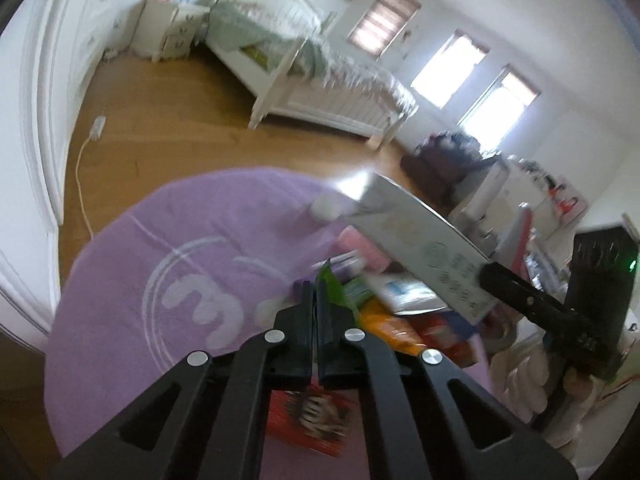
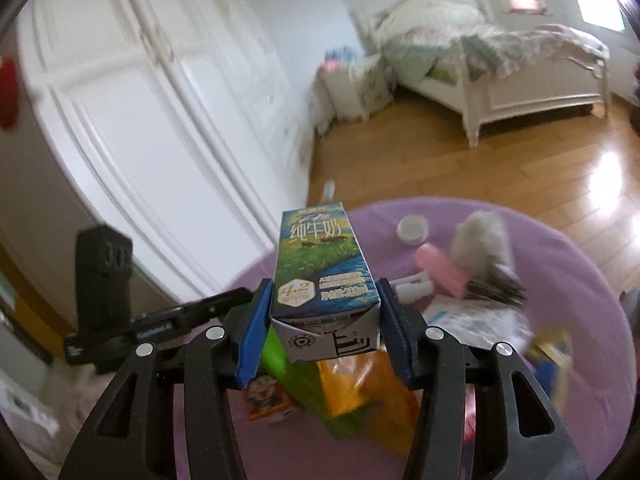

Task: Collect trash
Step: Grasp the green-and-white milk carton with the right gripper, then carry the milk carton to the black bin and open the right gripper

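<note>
My right gripper (image 2: 320,300) is shut on a blue-and-green milk carton (image 2: 320,272) and holds it up above the purple round rug (image 2: 560,272). The carton (image 1: 412,236) and the right gripper (image 1: 492,276) also show in the left wrist view. My left gripper (image 1: 316,300) is shut on a green wrapper (image 1: 332,284), whose edge sticks out past its tips. Its body shows in the right wrist view, with its fingertips hidden behind my right gripper. Loose trash lies on the rug: an orange packet (image 2: 360,384), a red packet (image 1: 308,416), a pink tube (image 2: 440,272), a white cap (image 2: 412,228).
A white bed (image 1: 320,84) and a nightstand (image 1: 168,28) stand at the far side on the wooden floor (image 1: 168,120). White wardrobe doors (image 2: 140,100) line the left. A power strip with cord (image 1: 96,128) lies by the wall. A grey fluffy thing (image 2: 484,240) lies on the rug.
</note>
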The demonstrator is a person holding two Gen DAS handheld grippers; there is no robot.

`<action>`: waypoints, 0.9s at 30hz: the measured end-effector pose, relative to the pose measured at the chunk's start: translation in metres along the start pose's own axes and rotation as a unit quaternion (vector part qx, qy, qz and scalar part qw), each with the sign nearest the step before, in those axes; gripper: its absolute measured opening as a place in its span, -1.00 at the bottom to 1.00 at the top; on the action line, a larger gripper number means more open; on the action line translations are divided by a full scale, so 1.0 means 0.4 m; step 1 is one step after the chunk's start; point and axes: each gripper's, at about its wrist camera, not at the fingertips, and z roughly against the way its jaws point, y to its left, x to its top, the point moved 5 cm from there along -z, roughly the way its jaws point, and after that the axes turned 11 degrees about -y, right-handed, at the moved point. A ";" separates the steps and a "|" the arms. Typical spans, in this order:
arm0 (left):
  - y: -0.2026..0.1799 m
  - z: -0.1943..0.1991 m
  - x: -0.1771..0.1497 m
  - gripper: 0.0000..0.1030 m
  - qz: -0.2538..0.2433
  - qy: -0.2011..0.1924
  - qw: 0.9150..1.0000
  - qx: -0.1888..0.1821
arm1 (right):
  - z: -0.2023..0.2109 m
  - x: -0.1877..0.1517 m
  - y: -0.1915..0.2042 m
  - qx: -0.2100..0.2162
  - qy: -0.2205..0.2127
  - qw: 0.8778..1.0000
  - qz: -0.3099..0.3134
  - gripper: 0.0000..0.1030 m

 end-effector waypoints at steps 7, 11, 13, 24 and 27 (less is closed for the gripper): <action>-0.190 0.093 0.040 -0.96 -0.032 -0.049 0.997 -0.059 | 0.337 -0.010 -0.125 -0.093 -0.115 0.987 -0.053 0.00; -0.363 0.058 0.007 -0.96 -0.068 -0.024 0.989 -0.126 | 0.537 -0.057 -0.238 -0.171 -0.159 0.968 -0.097 0.00; -0.446 0.009 -0.030 -0.96 -0.088 -0.007 0.984 -0.152 | 0.605 -0.095 -0.294 -0.209 -0.170 0.957 -0.108 0.00; -0.842 -0.349 -0.442 -0.96 -0.166 0.149 0.951 -0.215 | 0.844 -0.401 -0.630 -0.379 -0.158 0.883 -0.227 0.00; -0.885 -0.409 -0.524 -0.96 -0.195 0.171 0.944 -0.203 | 0.865 -0.465 -0.683 -0.391 -0.152 0.873 -0.251 0.00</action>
